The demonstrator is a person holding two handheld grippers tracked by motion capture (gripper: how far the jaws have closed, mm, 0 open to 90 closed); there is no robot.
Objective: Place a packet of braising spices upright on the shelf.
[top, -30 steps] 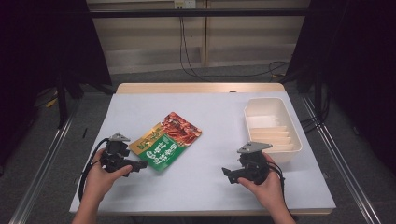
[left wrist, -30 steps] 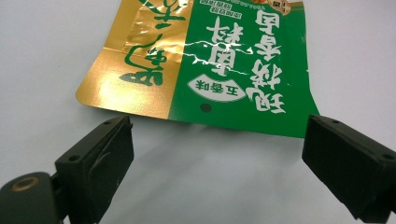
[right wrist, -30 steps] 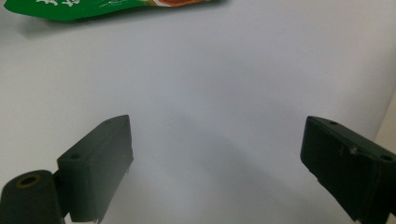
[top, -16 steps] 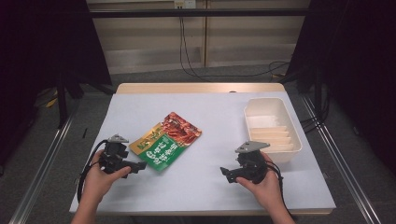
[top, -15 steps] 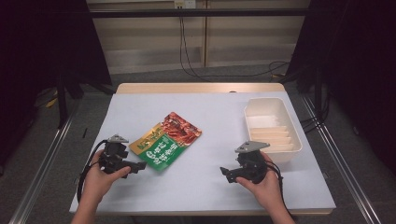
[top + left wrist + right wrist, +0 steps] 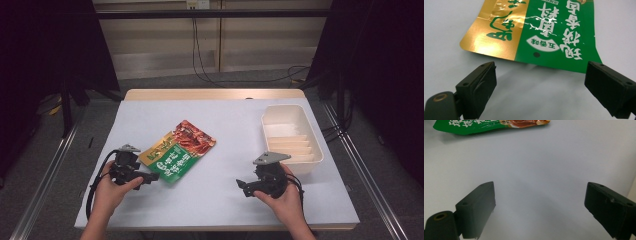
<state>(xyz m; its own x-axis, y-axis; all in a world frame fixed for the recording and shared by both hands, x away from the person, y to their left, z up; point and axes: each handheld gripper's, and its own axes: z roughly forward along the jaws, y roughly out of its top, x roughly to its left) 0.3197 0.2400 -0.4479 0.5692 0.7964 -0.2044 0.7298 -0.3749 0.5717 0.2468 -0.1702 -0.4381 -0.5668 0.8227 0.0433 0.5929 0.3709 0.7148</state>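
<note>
A green and gold snack packet (image 6: 170, 159) lies flat on the white table, partly overlapping a red packet (image 6: 195, 137) behind it. My left gripper (image 6: 150, 177) is held just at the green packet's near edge. In the left gripper view the jaws stand wide apart with the green packet (image 6: 541, 32) just beyond them, and my left gripper (image 6: 541, 87) holds nothing. My right gripper (image 6: 241, 187) rests low over bare table at the front right, pointing left. In the right gripper view my right gripper (image 6: 541, 210) is open and empty, the green packet (image 6: 474, 126) far ahead.
A white plastic tray (image 6: 310, 155) with ribbed floor stands at the table's right side, close behind the right hand. Bare white tabletop (image 6: 215, 190) lies between the two grippers. Dark curtains and cables surround the table.
The right hand and its gripper have shifted slightly toward the left and nearer the front. The left gripper and packets have stayed put.
</note>
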